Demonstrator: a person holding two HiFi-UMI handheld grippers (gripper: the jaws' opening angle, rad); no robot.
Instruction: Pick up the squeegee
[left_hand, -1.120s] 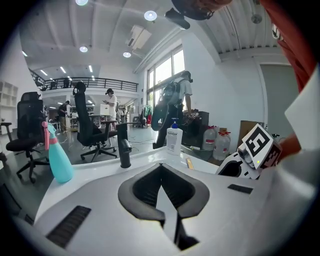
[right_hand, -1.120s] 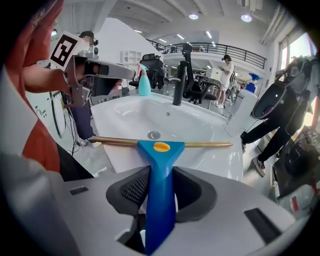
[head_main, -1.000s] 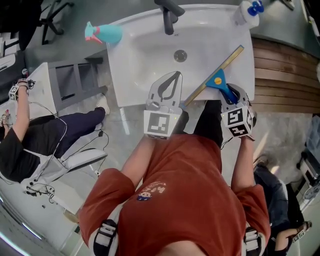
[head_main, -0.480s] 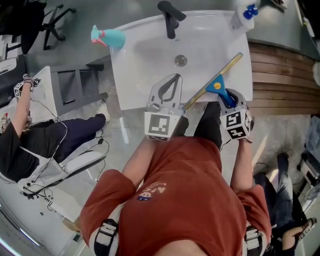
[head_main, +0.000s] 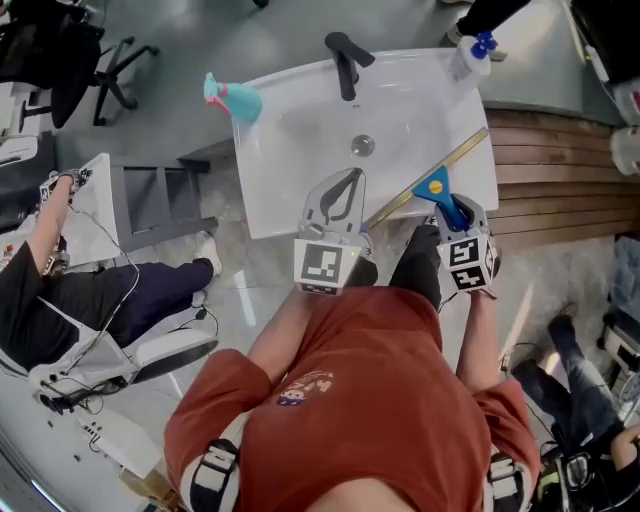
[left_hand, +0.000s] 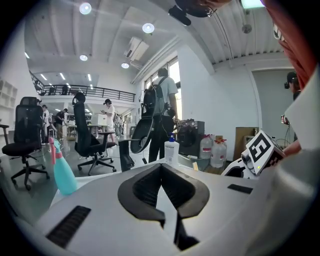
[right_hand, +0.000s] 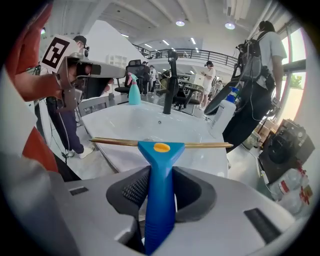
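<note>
Squeegee (right_hand: 160, 165) is pinched by its blue handle in the right hand-held gripper (right_hand: 161, 192). The handle runs straight back along the jaws, head forward. Blade bar sits crosswise, and in the head view it lies diagonally over the sink's (head_main: 290, 160) front right corner. Right gripper is tilted down. Left hand-held gripper (left_hand: 161, 192) is beside it, near level, jaws pressed together, empty.

Open hall around me. A white sink (head_main: 290, 170) with a black faucet (head_main: 345, 62) stands on a grey floor (head_main: 220, 30), and wooden slats (head_main: 560, 170) lie to my right. Black office chairs (left_hand: 81, 125) stand beyond, under a railed mezzanine (left_hand: 85, 91). Round ceiling lights (left_hand: 148, 28) shine overhead. A tall window (left_hand: 150, 95) brightens the white wall (left_hand: 225, 100).
</note>
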